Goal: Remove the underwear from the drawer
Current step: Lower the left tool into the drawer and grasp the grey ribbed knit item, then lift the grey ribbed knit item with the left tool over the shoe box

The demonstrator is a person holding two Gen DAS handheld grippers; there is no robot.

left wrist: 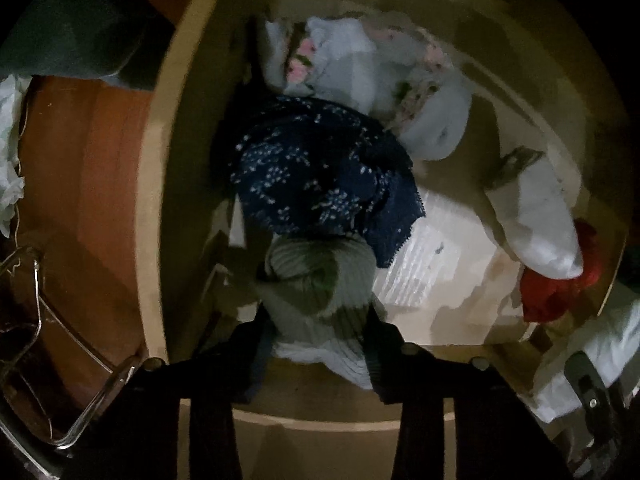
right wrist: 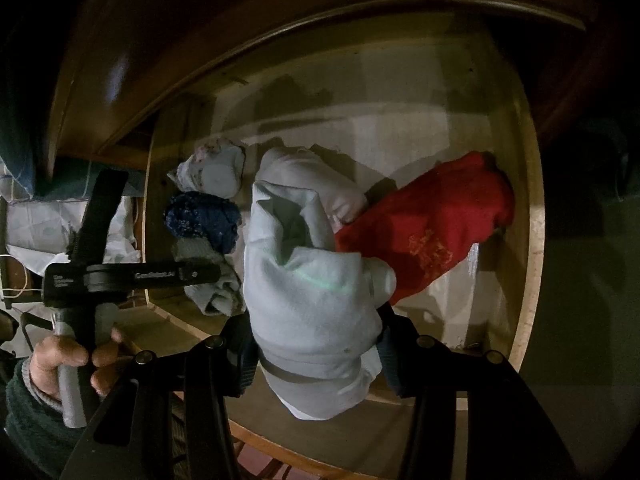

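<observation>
My left gripper (left wrist: 320,340) reaches down into the open wooden drawer (left wrist: 160,200), shut on a grey ribbed underwear roll (left wrist: 320,288) at the drawer's near left. Behind that roll lie a navy speckled roll (left wrist: 320,176) and a pale blue floral one (left wrist: 360,68). In the right wrist view, my right gripper (right wrist: 316,356) is shut on a bulky pale white roll (right wrist: 312,300) over the drawer's front edge. A red garment (right wrist: 440,224) and another white roll (right wrist: 320,180) lie behind it. The left gripper (right wrist: 200,276), held by a hand (right wrist: 68,356), shows at the left.
A pair of clear-framed glasses (left wrist: 60,360) lies outside the drawer at the left on orange-brown wood. Teal cloth (left wrist: 80,32) and crumpled white fabric (left wrist: 8,160) sit beyond the left wall. A dark wooden cabinet front (right wrist: 160,60) overhangs the drawer's back. White liner (left wrist: 432,264) covers the drawer bottom.
</observation>
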